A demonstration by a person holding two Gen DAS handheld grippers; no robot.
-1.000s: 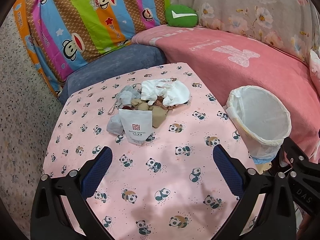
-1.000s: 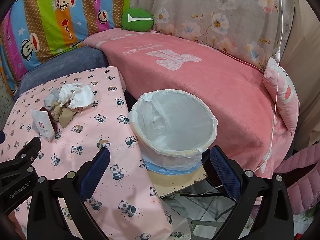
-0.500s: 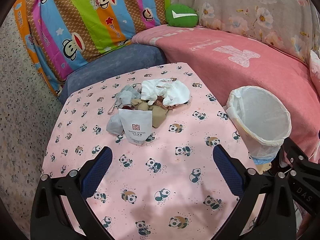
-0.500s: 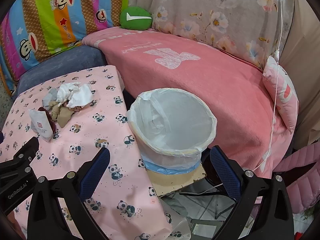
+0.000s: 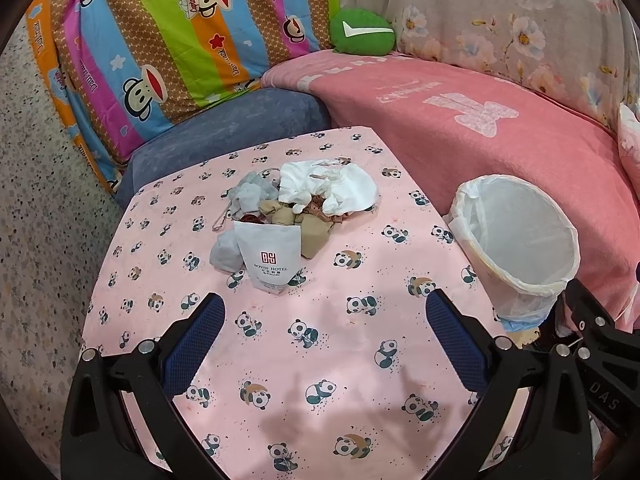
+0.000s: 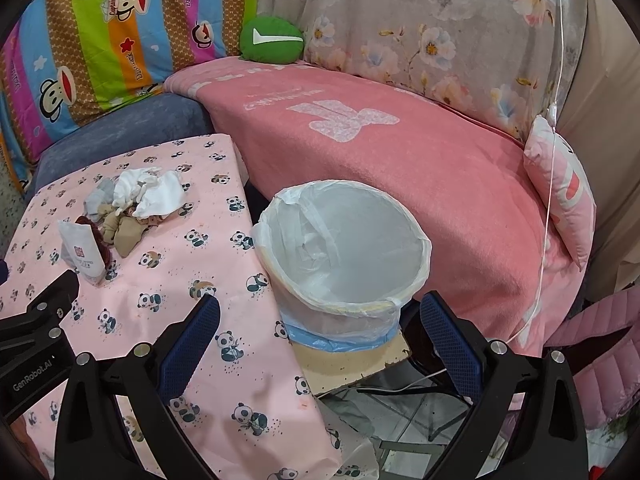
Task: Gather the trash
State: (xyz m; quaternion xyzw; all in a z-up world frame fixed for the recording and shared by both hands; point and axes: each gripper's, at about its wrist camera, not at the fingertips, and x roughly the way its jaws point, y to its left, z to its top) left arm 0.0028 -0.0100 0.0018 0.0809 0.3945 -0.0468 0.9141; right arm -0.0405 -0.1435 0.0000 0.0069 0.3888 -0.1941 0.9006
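Black-framed left claw (image 5: 325, 334) and right claw (image 6: 319, 330), ribbed blue pads (image 5: 193, 344), silver screws, white "GenRobot.AI" lettering.

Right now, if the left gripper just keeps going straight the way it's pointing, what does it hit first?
Probably the white hotel packet, standing at the near edge of the trash pile. The left gripper is open, and only bare panda tablecloth lies before the packet. Depth is uncertain; a downward tilt would meet cloth first.

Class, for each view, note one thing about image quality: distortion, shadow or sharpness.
Left wrist view: fisheye bends the tablecloth edges and blackens the corners; soft shadows fall between the open left tool fingers; the bag print reads sharp.
Right wrist view: same curved vignette; the bin liner looks evenly lit, without glare.
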